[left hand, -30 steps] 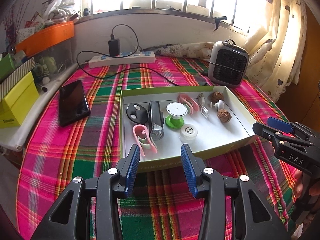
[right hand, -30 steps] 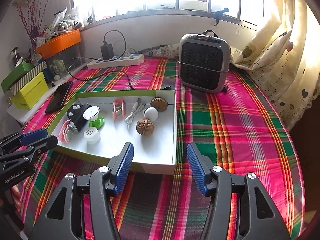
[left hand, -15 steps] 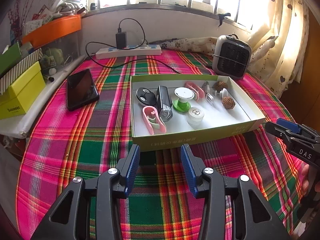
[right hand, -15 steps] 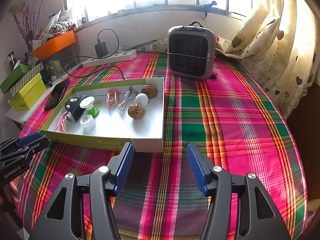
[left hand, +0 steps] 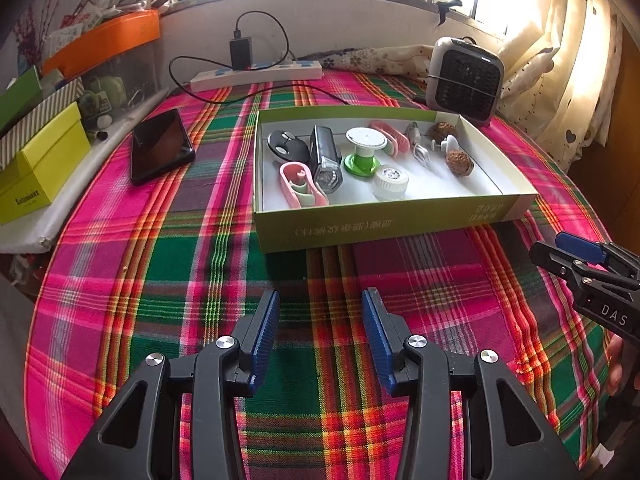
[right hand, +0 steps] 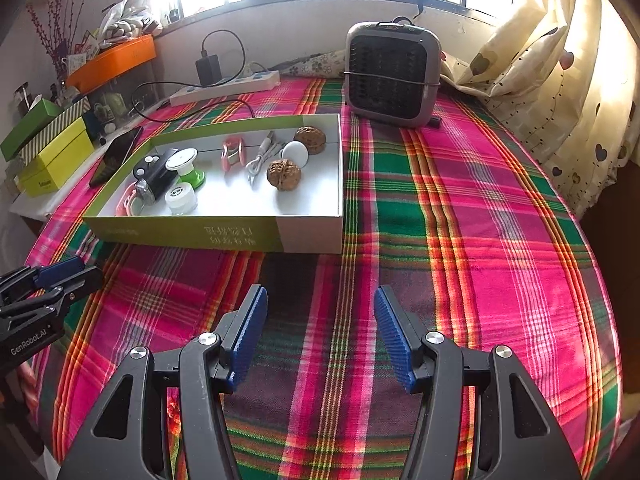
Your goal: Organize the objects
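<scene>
Both the left gripper (left hand: 316, 336) and right gripper (right hand: 318, 336), jaws parted and empty, are backing away from the green box (left hand: 384, 224) on the plaid tablecloth (left hand: 160, 264), its small items seemingly all inside, suggesting sorting is finishing.

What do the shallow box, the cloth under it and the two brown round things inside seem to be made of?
Box: likely cardboard, with thin folded walls, a printed green outside and a matte white inside.
Cloth: woven fabric, with a plaid weave and soft wrinkles.
Brown round things: probably walnuts, with wrinkled, ridged, dull shells; carved wood cannot be ruled out.
</scene>
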{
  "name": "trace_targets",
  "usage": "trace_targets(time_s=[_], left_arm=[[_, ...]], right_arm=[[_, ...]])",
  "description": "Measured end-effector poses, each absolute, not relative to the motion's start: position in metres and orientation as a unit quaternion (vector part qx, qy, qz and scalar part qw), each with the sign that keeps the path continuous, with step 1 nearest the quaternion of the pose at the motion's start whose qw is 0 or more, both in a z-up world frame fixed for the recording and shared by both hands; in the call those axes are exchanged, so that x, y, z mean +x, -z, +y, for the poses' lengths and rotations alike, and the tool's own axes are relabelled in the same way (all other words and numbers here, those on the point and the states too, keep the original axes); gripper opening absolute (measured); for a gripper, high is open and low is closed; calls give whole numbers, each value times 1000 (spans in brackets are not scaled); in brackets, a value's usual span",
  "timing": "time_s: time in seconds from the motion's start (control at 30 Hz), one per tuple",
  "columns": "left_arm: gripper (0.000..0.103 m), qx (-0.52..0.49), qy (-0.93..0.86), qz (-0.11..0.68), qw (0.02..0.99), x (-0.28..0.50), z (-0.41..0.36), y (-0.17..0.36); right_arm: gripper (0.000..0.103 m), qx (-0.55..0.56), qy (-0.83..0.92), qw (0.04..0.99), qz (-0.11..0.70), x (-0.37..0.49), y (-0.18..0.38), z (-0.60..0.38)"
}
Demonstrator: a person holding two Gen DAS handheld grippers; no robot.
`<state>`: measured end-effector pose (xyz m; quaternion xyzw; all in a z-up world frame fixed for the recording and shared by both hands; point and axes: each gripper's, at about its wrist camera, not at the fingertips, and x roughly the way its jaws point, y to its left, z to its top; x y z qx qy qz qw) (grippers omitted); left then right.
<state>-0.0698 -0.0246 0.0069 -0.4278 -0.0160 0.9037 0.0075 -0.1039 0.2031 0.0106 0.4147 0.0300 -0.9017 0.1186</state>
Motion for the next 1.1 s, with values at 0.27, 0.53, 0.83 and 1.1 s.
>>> trace_targets(time_s=[0.27,0.53,0.83,1.1], left_arm=[[41,-429,-903,-10,-2,-67,-20,-2],[45,-423,-906,-16,-13,-68,-18,-2],[48,-423,-906,-16,-10,-68,-16,-2],[50,-423,-906,-15,-9,-69,-15,-1]], right_arm=[[56,430,894,122,40,-97,0,193],[63,432,894,103,55,-98,2,188],[76,439,894,85,43,-102,2,195],[81,441,893,79,41,-103,3,196]])
